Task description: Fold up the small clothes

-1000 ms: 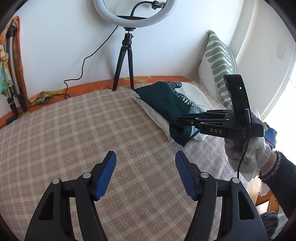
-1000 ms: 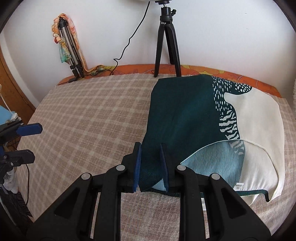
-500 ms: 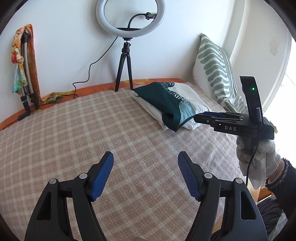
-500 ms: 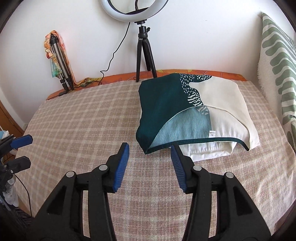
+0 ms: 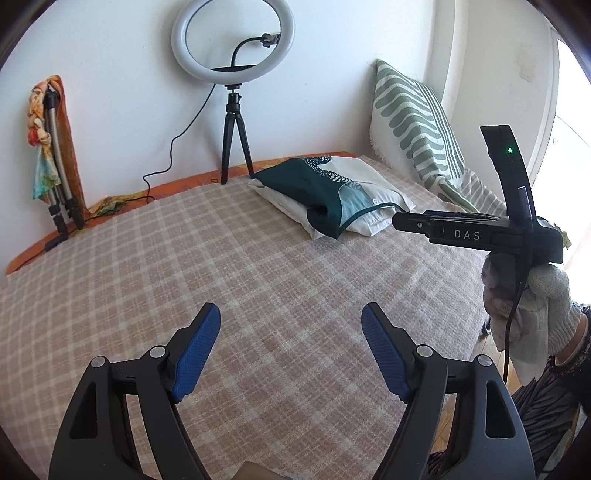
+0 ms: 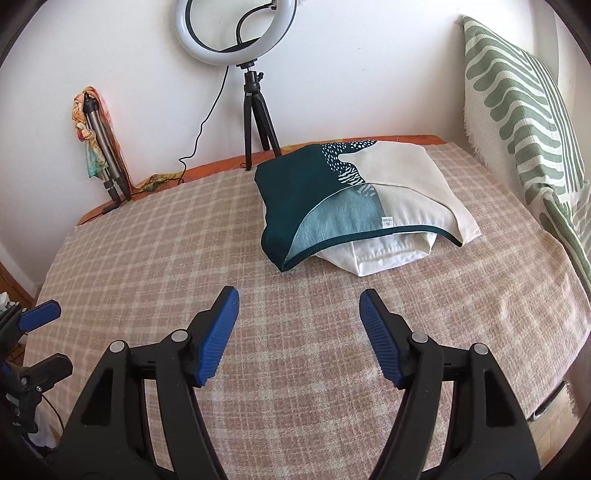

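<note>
Folded garment point(image 6: 325, 199): dark teal and cream, patterned band across the middle, lying on top of a white folded piece point(image 6: 384, 254) whose edge sticks out at the near side. Both sit on the checked blanket point(image 6: 184, 258), toward the far side, just in front of the tripod point(image 6: 258, 122) of the ring light point(image 6: 232, 33). Small label visible on the cream part near the hem.

Right gripper point(image 6: 299, 317): blue pads spread wide apart, nothing between them. Garment lies ahead of the tips, apart from them, with bare blanket between. In the left wrist view the same gripper point(image 5: 406, 221) is seen side-on, held by a gloved hand point(image 5: 528, 306), its tip near the garment's point(image 5: 321, 192) near-right edge; contact cannot be judged from that angle.

Left gripper point(image 5: 291, 332): pads also wide apart, empty, over bare blanket, well apart from the garment, which lies ahead and to the right.

Surroundings: green-striped pillow point(image 6: 517, 110) against the wall right of the garment; folded tripod with coloured cloth point(image 6: 99, 136) in the far left corner.
</note>
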A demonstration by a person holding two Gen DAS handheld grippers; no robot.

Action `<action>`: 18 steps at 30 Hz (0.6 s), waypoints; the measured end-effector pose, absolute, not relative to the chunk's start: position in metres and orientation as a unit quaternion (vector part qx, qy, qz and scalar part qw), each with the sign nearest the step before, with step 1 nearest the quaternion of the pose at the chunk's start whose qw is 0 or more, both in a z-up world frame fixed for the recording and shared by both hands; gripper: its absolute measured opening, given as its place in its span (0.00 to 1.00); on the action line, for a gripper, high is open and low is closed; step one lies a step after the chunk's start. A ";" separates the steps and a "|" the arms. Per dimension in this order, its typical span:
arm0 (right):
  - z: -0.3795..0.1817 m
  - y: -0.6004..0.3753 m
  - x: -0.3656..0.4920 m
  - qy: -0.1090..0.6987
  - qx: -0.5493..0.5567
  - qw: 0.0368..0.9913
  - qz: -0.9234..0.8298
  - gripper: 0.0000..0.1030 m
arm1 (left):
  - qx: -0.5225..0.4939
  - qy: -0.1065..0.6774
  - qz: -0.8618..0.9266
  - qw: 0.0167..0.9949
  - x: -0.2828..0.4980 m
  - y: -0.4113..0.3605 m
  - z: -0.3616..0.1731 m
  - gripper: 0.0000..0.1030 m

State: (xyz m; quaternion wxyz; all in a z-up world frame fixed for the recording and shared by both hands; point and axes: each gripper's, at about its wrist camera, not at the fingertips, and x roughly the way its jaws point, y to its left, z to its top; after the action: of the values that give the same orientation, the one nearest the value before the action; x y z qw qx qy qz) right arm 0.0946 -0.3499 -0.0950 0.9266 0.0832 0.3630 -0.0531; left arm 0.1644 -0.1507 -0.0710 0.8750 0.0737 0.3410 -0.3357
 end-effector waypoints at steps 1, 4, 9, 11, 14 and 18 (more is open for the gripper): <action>-0.096 -0.348 0.092 0.360 0.081 0.928 -0.058 0.69 | 0.079 0.341 -0.337 0.874 0.162 -0.152 -0.072 0.78; -0.097 -0.343 0.088 0.354 0.084 0.929 -0.062 0.69 | 0.104 0.335 -0.334 0.875 0.156 -0.158 -0.074 0.78; -0.098 -0.340 0.088 0.349 0.085 0.929 -0.091 0.77 | 0.114 0.335 -0.325 0.877 0.151 -0.163 -0.079 0.79; -0.095 -0.338 0.087 0.339 0.074 0.932 -0.105 0.80 | 0.116 0.341 -0.313 0.879 0.150 -0.164 -0.081 0.79; -0.088 -0.335 0.086 0.323 0.050 0.936 -0.130 0.89 | 0.112 0.339 -0.297 0.885 0.150 -0.162 -0.083 0.79; -0.072 -0.335 0.080 0.287 0.041 0.945 -0.153 0.94 | 0.105 0.326 -0.276 0.898 0.151 -0.158 -0.080 0.85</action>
State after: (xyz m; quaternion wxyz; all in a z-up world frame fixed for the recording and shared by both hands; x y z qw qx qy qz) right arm 0.0798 -0.3355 -0.0722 0.9449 0.0407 0.2869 -0.1526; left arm 0.1512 -0.1583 -0.0802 0.8980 0.1051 0.3262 -0.2759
